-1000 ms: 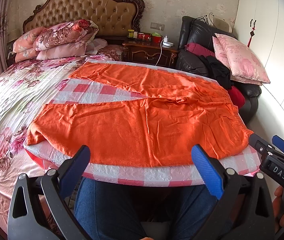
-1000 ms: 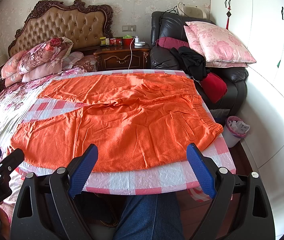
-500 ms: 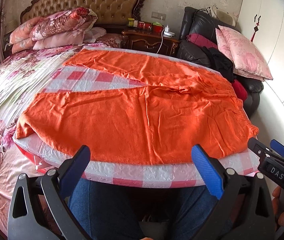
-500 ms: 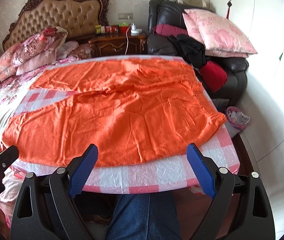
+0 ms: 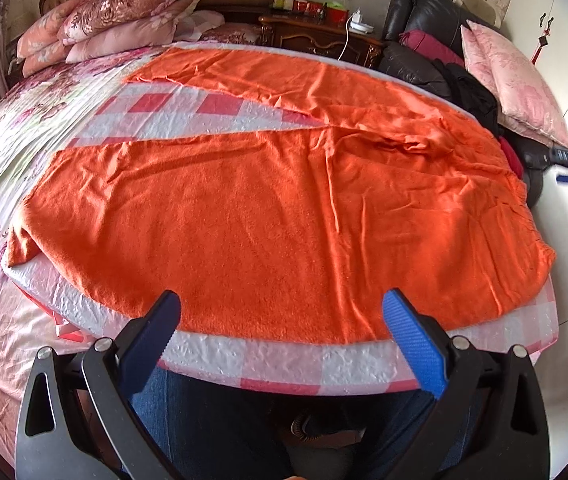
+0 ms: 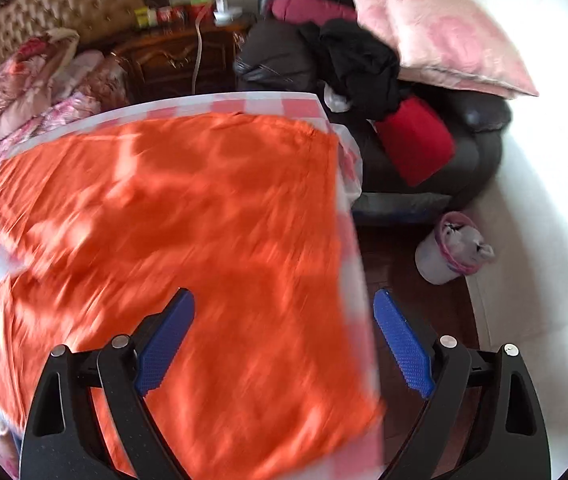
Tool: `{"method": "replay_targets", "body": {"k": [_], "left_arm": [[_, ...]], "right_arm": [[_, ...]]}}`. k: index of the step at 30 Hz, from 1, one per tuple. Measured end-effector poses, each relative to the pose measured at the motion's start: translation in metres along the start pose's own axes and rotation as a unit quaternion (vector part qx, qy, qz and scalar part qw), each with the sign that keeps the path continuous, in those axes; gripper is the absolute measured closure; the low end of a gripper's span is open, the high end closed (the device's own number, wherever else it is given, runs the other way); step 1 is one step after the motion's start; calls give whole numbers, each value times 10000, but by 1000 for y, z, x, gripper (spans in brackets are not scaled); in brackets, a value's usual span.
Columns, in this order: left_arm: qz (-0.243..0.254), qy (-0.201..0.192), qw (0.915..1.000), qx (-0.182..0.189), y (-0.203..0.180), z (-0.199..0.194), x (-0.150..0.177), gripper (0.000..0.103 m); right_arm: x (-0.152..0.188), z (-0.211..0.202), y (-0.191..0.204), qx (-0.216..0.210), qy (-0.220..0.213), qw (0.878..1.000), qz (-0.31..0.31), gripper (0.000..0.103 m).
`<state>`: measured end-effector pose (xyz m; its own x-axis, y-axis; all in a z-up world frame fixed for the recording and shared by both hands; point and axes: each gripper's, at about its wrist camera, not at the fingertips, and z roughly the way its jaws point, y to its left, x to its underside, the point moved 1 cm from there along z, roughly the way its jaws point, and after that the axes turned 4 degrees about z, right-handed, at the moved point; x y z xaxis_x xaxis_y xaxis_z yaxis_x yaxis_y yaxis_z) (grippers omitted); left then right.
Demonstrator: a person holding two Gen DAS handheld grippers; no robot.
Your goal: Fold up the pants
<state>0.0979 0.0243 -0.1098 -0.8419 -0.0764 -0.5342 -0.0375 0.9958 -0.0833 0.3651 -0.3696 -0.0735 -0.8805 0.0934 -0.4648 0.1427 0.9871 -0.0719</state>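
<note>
Orange pants lie spread flat on the red-and-white checked cloth over the bed, legs running to the left, waistband at the right edge. Your left gripper hovers over the near hem, jaws wide apart, holding nothing. Your right gripper straddles the waistband side, jaws apart and empty, its view blurred.
</note>
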Motion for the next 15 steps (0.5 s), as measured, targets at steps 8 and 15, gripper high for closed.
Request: {"method": "replay_targets", "body": {"k": [8, 15], "left_arm": [[-62, 175, 9997, -185, 13, 25, -13, 2], [-370, 251, 9978, -488, 46, 36, -22, 3]], "right_arm": [[-108, 97, 26, -55, 489, 9945, -921, 15], [-137, 153, 45, -40, 829, 9869, -1382, 16]]}}
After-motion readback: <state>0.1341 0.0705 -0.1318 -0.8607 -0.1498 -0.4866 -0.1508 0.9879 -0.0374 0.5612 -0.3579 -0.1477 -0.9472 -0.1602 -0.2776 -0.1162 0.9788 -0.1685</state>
